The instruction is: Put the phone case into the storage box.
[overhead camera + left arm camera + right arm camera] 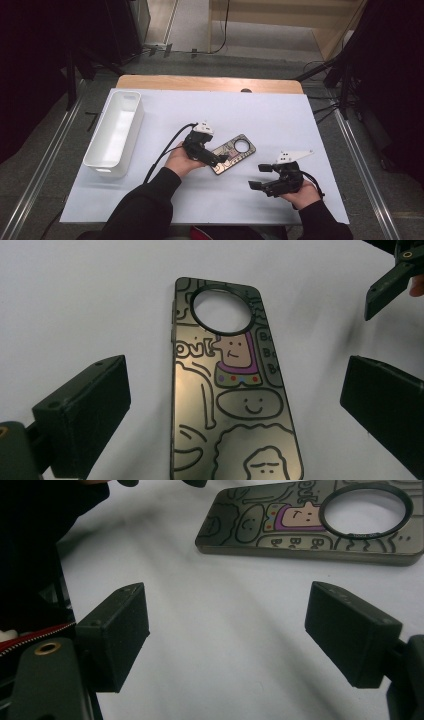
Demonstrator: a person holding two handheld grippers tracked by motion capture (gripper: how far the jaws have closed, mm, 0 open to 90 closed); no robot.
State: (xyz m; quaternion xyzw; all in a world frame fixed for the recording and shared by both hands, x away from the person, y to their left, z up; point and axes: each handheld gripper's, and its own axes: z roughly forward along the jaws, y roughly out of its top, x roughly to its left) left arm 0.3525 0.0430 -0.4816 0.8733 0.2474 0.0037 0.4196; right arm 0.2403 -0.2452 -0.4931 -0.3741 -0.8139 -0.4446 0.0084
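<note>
Left gripper nearest, jaws spread wide either side of phone case, not touching it. Case flat on white desk near centre, cartoon print up, round camera hole toward far edge. Right gripper near front right corner, jaws apart, holding nothing. White bin along left edge.

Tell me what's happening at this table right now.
A person at a white-covered table holds a gripper in each hand. The left gripper is over a phone case printed with cartoon doodles, which lies flat; its jaws are open on either side of the case and not closed on it. The right gripper sits nearby on the person's right, jaws open and holding nothing. A white bin stands at the left edge of the table.
</note>
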